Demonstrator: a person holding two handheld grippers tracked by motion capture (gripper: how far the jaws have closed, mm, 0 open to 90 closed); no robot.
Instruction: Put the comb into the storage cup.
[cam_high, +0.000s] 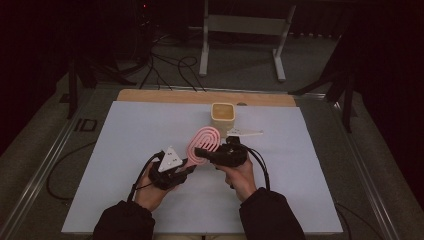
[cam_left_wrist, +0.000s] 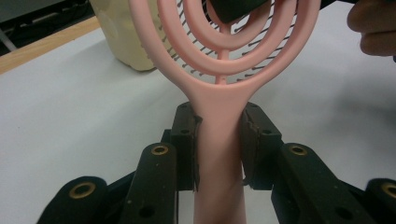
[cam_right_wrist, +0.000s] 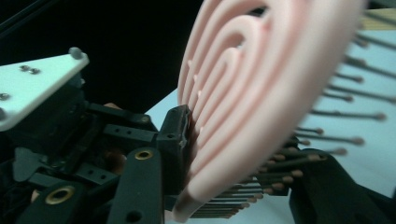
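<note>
We see pink vented hairbrush (cam_high: 202, 145) held clear of white tabletop (cam_high: 125, 165), gripped at both ends. Left gripper (cam_high: 186, 169) clamps brush handle, pads pressed on either side, brush head rising straight ahead of its jaws. Right gripper (cam_high: 200, 151) is closed on brush head: one jaw against ribbed back, other among bristles (cam_right_wrist: 336, 112). Cream cup (cam_high: 223, 116) stands just beyond right gripper; white flat piece (cam_high: 245, 133) lies beside cup.

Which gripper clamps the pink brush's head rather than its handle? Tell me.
The right gripper: its jaws are shut across the pink brush's ringed, bristled head. The left gripper clamps the plain handle.
</note>
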